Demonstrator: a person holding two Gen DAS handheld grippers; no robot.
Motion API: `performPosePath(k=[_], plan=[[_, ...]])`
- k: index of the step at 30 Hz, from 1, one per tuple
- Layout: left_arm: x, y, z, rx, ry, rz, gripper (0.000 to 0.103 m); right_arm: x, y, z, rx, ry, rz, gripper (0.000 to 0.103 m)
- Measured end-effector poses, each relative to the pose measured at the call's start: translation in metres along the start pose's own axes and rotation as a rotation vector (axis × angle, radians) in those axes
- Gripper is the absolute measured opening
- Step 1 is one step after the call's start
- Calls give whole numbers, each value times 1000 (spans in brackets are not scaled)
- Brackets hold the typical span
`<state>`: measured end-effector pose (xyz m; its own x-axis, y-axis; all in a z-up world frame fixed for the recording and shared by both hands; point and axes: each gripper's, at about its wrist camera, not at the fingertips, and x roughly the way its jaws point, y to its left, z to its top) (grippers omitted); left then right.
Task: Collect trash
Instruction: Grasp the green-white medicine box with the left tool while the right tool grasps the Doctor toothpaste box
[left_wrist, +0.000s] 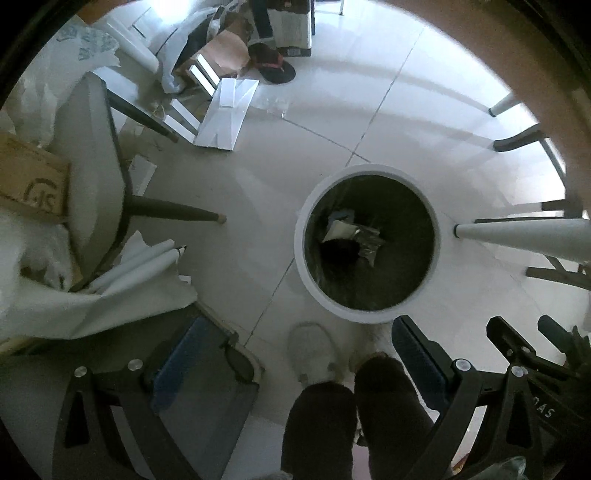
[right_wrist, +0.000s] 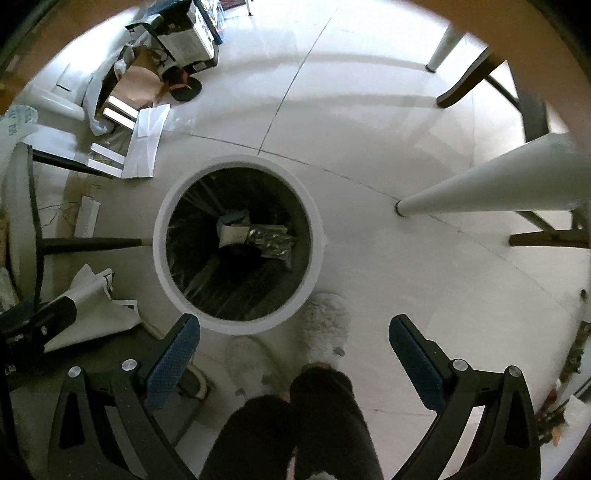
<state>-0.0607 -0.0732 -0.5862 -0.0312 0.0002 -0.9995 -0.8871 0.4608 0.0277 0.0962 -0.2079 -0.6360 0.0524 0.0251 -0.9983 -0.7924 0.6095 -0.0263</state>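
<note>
A round white trash bin (left_wrist: 301, 236) with a dark liner stands on the tiled floor, seen from above; it also shows in the right wrist view (right_wrist: 159, 236). Wrappers and paper (left_wrist: 354, 236) lie at its bottom, also seen in the right wrist view (right_wrist: 255, 236). My left gripper (left_wrist: 295, 354) is open and empty, above the floor just short of the bin. My right gripper (right_wrist: 293, 350) is open and empty, also above the bin's near rim. The right gripper shows at the lower right of the left wrist view (left_wrist: 524, 343).
The person's dark trouser legs (right_wrist: 295, 424) and pale slippers (right_wrist: 325, 325) stand by the bin. White table legs (right_wrist: 480, 184) are at the right. A chair (left_wrist: 92, 166), white bags (left_wrist: 110, 295), cardboard (left_wrist: 33, 177) and loose white sheets (left_wrist: 227, 110) clutter the left.
</note>
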Motion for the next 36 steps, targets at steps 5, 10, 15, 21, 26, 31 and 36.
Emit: performPosePath(k=[5,10,15,21,26,31,36], plan=[[-45,1,-17,11,-22,-5,103,-55,-1,-12,-8,-9,-4,103],[-95,3,-36,21,-43,-18,103,-120,0,-25,-31,-39,-7,103],[-150,9,-52,21,-67,-44,103,-184,7,-39,-48,-58,-3,103],[-217,12,-63,26,-125,-56,103,-266,10,-56,-52,-91,30,103],[-278,6,-52,44,-209,-61,103,-335,7,-50,-23,-156,84,103],[-335,-8,-1,57,-304,-72,103,-395,-11,-6,60,-237,144,103],[-385,-31,84,72,-402,-43,103,-439,-45,69,135,-304,153,103]])
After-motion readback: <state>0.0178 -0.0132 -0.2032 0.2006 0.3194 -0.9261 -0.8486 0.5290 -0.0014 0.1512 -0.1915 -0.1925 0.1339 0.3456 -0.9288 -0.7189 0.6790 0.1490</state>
